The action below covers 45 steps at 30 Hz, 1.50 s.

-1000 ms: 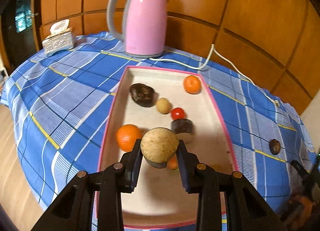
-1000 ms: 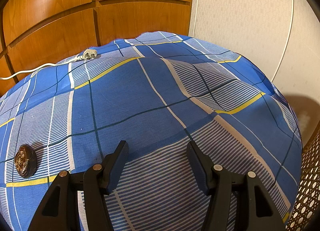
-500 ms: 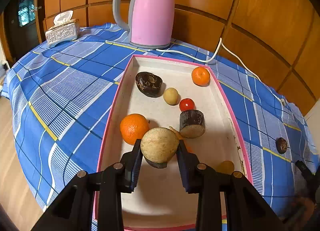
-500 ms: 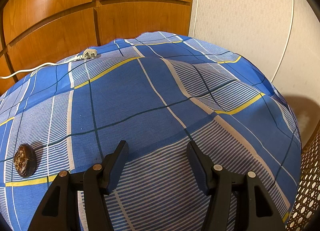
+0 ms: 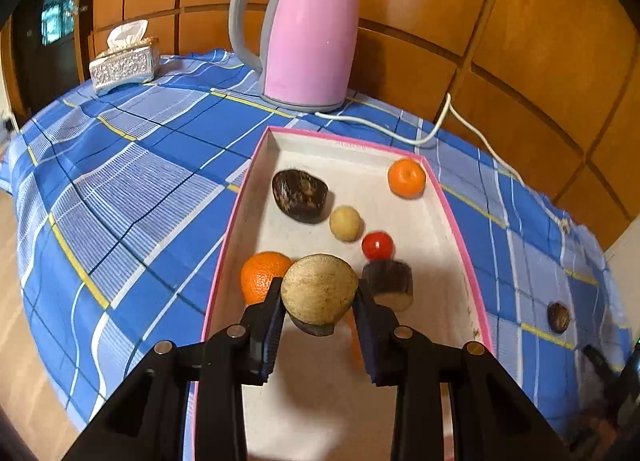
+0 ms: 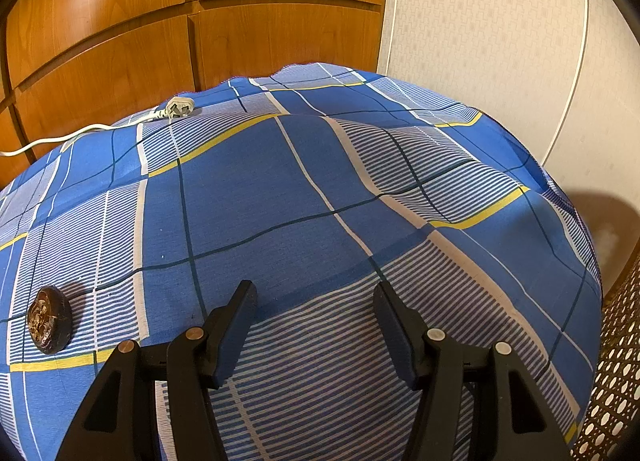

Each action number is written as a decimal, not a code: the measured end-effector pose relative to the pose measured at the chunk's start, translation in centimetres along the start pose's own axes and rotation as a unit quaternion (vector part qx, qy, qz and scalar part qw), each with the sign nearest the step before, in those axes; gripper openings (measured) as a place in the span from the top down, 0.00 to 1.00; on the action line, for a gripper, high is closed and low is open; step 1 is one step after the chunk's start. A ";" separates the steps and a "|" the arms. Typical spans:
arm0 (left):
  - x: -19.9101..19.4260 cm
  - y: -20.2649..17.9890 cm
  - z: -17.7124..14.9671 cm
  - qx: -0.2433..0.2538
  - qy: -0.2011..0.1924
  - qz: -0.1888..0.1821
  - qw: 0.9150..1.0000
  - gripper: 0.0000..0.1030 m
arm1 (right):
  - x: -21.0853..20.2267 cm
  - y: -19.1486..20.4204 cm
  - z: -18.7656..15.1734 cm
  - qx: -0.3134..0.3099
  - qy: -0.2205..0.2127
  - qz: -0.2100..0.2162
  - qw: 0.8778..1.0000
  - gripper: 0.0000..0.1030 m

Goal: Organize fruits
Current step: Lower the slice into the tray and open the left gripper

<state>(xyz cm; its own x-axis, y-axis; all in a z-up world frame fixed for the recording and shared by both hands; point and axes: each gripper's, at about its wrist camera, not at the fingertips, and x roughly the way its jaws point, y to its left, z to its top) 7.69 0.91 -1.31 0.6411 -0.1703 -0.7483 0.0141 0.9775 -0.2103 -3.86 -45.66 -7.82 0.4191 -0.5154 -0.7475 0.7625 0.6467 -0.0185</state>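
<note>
Blue plaid cloth under both tools. Left gripper clamped on tan round fruit, held over pink-rimmed tray; orange just left, five more fruits beyond. Right gripper spread wide, holding nothing; dark fruit sits off left, cloth edge near right.

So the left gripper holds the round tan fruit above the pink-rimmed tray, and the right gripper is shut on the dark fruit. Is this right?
Not quite. The right gripper is open and holds nothing; the right wrist view shows the dark fruit lying on the tablecloth, apart from it. The left gripper does hold the round tan fruit above the tray.
</note>
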 end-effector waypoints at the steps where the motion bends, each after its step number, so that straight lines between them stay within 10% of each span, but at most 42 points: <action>1: 0.1 0.3 0.4 -0.008 -0.001 -0.008 1.000 0.67 | 0.0 0.0 0.0 0.000 0.000 0.000 1.000 0.40; 8: 1.0 1.2 2.0 -0.004 -0.012 -0.031 0.999 0.66 | 0.0 0.0 0.0 0.000 0.000 0.000 1.000 0.40; 12: 1.5 0.9 2.5 0.009 -0.014 -0.040 0.999 0.48 | 0.0 0.0 0.0 0.000 0.000 0.000 1.000 0.40; 25: -0.6 1.9 -0.1 -0.004 -0.015 0.039 0.999 0.47 | 0.0 0.0 0.0 0.000 0.000 -0.001 1.000 0.40; 45: -1.9 0.8 -3.0 0.003 -0.006 0.051 0.999 0.33 | -0.1 0.0 0.0 0.000 0.000 -0.002 1.000 0.40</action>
<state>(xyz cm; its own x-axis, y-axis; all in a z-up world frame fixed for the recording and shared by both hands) 4.16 1.67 -1.91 0.6482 -0.0686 -0.7584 -0.0468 0.9905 -0.1295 -3.89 -45.57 -7.79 0.4163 -0.5172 -0.7478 0.7634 0.6455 -0.0214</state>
